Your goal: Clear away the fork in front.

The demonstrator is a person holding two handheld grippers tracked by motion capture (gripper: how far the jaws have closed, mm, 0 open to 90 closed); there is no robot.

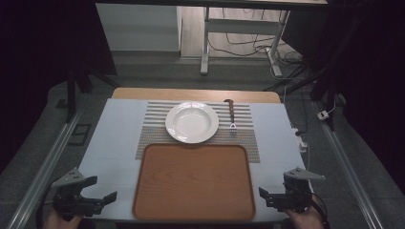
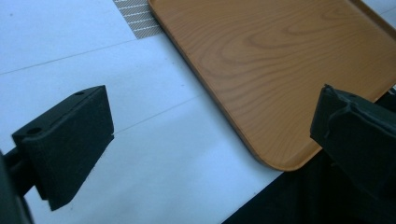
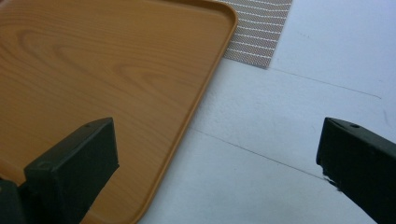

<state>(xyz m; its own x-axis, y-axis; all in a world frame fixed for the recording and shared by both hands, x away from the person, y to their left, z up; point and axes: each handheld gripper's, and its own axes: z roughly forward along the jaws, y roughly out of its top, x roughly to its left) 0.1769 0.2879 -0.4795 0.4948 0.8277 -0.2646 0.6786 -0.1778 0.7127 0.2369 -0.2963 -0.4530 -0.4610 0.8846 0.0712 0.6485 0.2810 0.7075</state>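
A white deep plate sits on a striped placemat at the middle of the table. To its right on the mat lies a fork with a dark wooden handle, tines toward me. In front of the mat rests a bare wooden tray. My left gripper hovers open at the tray's near left corner, with the tray's edge between its wide jaws. My right gripper is open at the tray's near right corner; its jaws straddle the tray's rim and hold nothing.
A white cover spans the table top, with its near edge just under both grippers. Metal rails run along both sides of the table. Beyond the far edge stand a desk frame and loose cables on the floor.
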